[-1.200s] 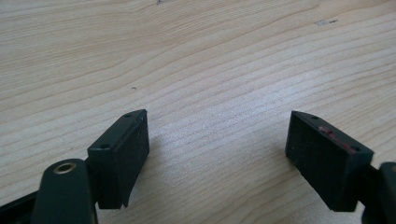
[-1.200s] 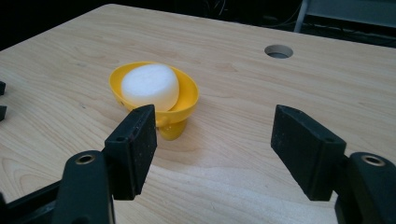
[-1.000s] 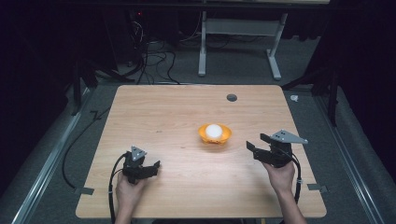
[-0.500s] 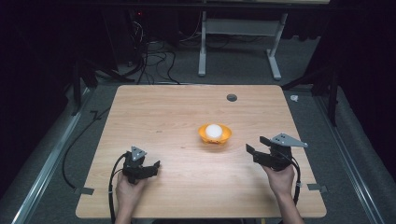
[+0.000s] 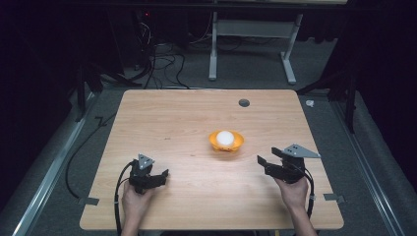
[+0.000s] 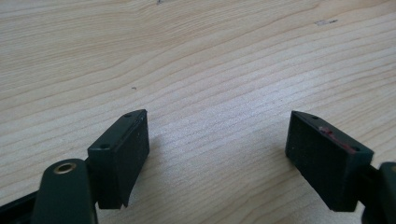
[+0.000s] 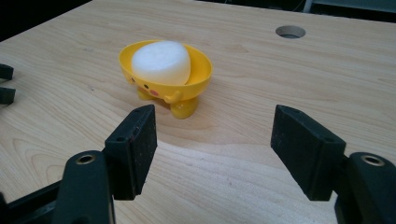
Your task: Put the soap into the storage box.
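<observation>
Yellow footed plastic bowl [image 5: 226, 141] holding a white ball [image 5: 225, 137] sits mid-frame on the wooden worktop [image 5: 172, 128], between the released left tool [image 5: 158, 176] and the released right tool [image 5: 263, 162].

Yellow bowl [image 7: 196, 74] with pink and dark dots, perhaps a face; white lump [image 7: 161, 61]; pale woodgrain table [image 5: 172, 123].

The table [image 5: 172, 123] is pale wood with a visible grain and a matt, smooth finish. The yellow bowl [image 7: 187, 81] looks like glossy moulded plastic, and the white lump [image 7: 161, 60] in it seems soft and finely porous, like foam. Both grippers' pads [image 7: 306, 154] are matt black and lightly textured.
</observation>
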### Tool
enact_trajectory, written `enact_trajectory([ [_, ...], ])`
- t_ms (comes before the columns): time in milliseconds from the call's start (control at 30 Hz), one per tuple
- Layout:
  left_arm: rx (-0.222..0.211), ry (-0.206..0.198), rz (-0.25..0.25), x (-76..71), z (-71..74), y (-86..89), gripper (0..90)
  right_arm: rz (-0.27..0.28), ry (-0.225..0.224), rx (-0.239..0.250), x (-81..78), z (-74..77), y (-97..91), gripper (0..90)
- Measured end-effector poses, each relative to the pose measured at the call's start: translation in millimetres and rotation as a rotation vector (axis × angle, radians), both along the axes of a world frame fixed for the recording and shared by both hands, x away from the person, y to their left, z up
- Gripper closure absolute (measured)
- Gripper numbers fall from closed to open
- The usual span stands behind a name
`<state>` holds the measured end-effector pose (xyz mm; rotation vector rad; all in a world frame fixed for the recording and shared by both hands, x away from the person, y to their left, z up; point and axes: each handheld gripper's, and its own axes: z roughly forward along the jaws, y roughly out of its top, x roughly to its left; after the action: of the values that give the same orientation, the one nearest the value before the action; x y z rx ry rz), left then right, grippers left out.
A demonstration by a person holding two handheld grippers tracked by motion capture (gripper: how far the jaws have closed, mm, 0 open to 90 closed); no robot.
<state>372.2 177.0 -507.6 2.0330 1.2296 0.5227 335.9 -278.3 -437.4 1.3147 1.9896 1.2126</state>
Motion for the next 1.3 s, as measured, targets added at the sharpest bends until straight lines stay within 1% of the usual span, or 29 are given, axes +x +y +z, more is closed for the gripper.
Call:
enact_trajectory([
  [367,0.0,0.0,0.0,0.0,0.0,0.0,22.1,0.007,0.013,-0.007,-3.3,-5.4,4.1,32.3],
  [533,0.0,0.0,0.0,0.0,0.0,0.0,22.1,0.011,0.013,-0.015,-4.1,-7.3,6.0,32.3],
  [767,0.0,0.0,0.0,0.0,0.0,0.0,22.1,0.019,0.031,-0.026,-5.2,-12.1,11.6,32.3],
  [833,0.0,0.0,0.0,0.0,0.0,0.0,22.1,0.024,0.028,-0.031,-5.2,-13.2,13.0,32.3],
  [1300,0.0,0.0,0.0,0.0,0.0,0.0,22.1,0.04,0.05,-0.033,-3.6,-18.7,21.7,32.4],
])
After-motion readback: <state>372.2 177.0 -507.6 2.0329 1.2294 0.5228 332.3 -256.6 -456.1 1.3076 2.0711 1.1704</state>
